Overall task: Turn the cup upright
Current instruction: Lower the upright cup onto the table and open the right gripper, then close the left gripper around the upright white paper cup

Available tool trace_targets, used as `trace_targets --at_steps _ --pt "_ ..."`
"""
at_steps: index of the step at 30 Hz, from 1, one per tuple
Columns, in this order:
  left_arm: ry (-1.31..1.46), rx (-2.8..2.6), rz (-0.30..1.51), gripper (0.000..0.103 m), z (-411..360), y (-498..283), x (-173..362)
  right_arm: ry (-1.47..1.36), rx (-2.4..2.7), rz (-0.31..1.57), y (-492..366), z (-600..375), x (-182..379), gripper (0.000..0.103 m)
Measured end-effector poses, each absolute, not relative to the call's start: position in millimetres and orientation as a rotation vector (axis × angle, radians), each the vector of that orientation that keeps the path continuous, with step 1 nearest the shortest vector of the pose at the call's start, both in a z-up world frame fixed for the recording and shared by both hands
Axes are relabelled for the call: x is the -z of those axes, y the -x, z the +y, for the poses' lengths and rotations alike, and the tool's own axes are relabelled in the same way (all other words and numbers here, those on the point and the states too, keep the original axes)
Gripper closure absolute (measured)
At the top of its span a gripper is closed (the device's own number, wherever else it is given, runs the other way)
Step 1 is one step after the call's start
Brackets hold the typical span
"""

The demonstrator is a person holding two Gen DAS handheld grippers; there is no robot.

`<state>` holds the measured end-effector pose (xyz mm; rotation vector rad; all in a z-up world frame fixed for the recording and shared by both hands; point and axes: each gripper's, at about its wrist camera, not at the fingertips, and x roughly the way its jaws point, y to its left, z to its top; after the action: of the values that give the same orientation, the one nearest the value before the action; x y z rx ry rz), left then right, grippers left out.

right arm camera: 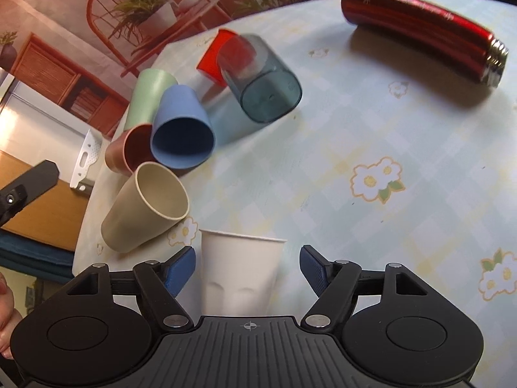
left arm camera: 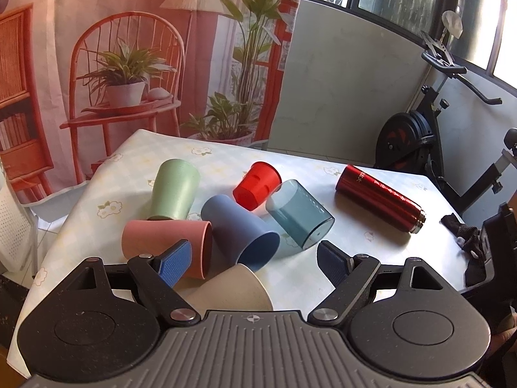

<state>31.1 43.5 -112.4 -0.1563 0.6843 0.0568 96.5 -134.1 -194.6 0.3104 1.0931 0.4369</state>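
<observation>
Several cups lie on their sides on the table: green point(left arm camera: 174, 190), pink point(left arm camera: 168, 242), blue point(left arm camera: 242, 226), red point(left arm camera: 257, 189), clear teal point(left arm camera: 300, 213) and beige point(left arm camera: 229, 291). My left gripper point(left arm camera: 250, 263) is open above the beige and blue cups, holding nothing. In the right wrist view a white paper cup point(right arm camera: 240, 271) stands upright between the open fingers of my right gripper point(right arm camera: 247, 268); the pads point(right arm camera: 181, 268) do not touch it. The beige cup point(right arm camera: 145, 207), blue cup point(right arm camera: 181, 129) and teal cup point(right arm camera: 261, 80) lie further ahead.
A red metal flask point(left arm camera: 381, 199) lies on its side at the table's right, also seen in the right wrist view point(right arm camera: 423, 35). A floral tablecloth point(right arm camera: 371, 168) covers the table. An exercise bike point(left arm camera: 429, 129) stands beyond the far edge. A black strap point(left arm camera: 462, 229) lies at the right edge.
</observation>
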Motion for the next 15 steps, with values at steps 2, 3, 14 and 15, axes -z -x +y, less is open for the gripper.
trace_targets --at_steps 2,3,14,15 --pt "0.157 -0.047 0.693 0.017 39 -31 114 -0.294 -0.415 1.023 -89 -141 187 0.033" --pt "0.159 -0.04 0.699 0.017 37 -32 115 -0.284 -0.39 0.981 -84 -146 183 0.031" --pt "0.156 0.034 0.761 0.017 8 -39 132 -0.167 -0.151 0.596 -36 -198 156 0.011" --pt "0.155 0.04 0.763 0.017 6 -39 133 -0.165 -0.137 0.57 -33 -202 154 0.008"
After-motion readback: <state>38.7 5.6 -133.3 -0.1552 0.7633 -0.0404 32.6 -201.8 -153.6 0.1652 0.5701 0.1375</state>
